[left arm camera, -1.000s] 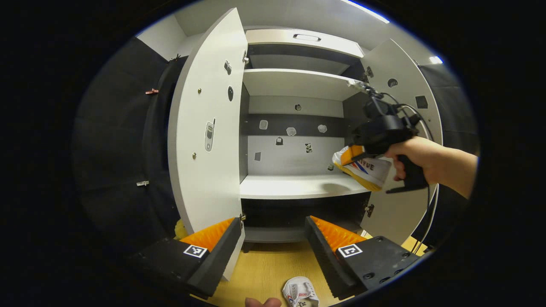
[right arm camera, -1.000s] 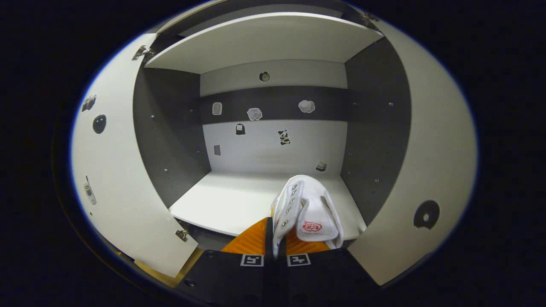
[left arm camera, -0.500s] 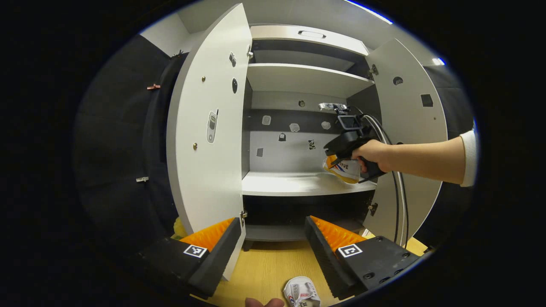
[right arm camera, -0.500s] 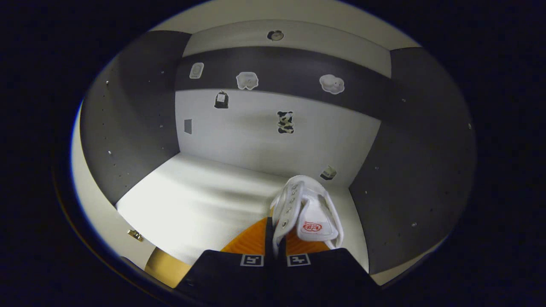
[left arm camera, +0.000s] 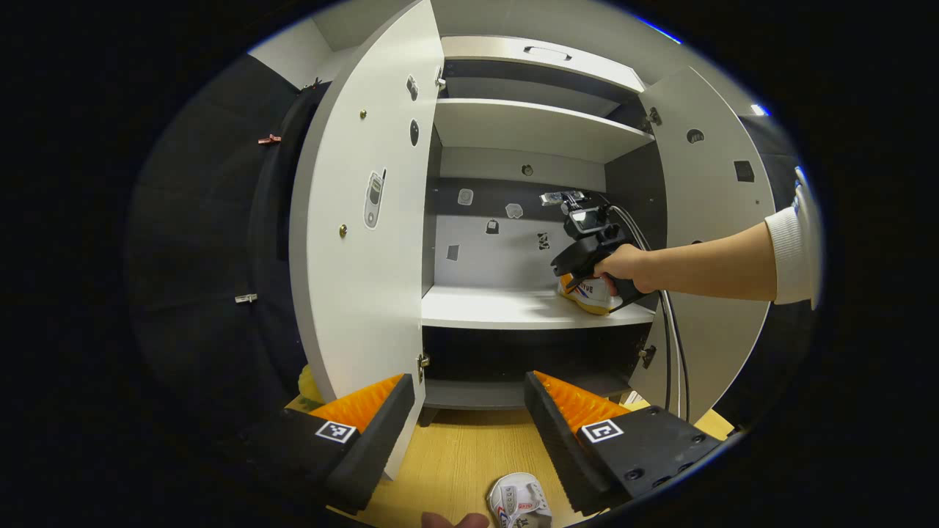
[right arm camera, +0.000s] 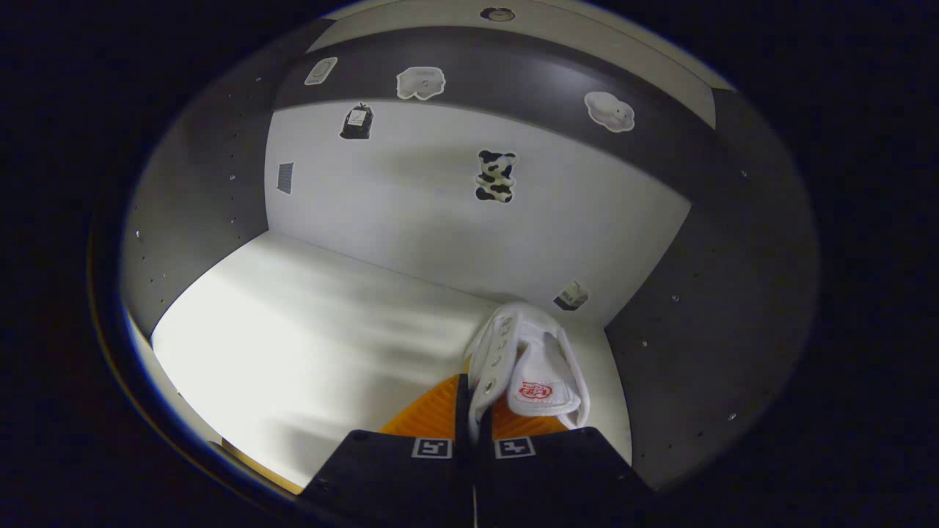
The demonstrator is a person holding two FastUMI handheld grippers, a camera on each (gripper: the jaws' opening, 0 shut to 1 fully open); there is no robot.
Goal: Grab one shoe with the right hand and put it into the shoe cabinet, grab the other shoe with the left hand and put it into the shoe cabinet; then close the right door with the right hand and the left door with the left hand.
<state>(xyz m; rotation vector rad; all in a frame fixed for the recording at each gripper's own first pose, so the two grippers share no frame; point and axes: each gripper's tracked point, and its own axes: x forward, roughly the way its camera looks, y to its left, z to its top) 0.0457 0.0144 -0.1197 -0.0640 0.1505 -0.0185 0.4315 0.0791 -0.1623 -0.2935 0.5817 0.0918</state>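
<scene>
Open shoe cabinet (left arm camera: 367, 242), both doors wide for loading. Right gripper (right arm camera: 473, 429) clamped on one shoe (right arm camera: 532, 363), low over the right end of the shelf (right arm camera: 293, 323), likely for release. Left gripper (left arm camera: 462, 418) spread apart above the other shoe (left arm camera: 519, 502) on the floor (left arm camera: 455, 462), awaiting pickup.

A: On the back wall I see some stickers: a black-and-white bear sticker (right arm camera: 495, 176) and two cloud-shaped stickers (right arm camera: 420, 82).

B: Yes. There is also a wooden floor (left arm camera: 455, 469) below, light in colour.

A: And the ceiling light (left arm camera: 759, 110) at the upper right?

B: It is bright. A black cable (left arm camera: 671, 352) hangs down at the right side.
</scene>
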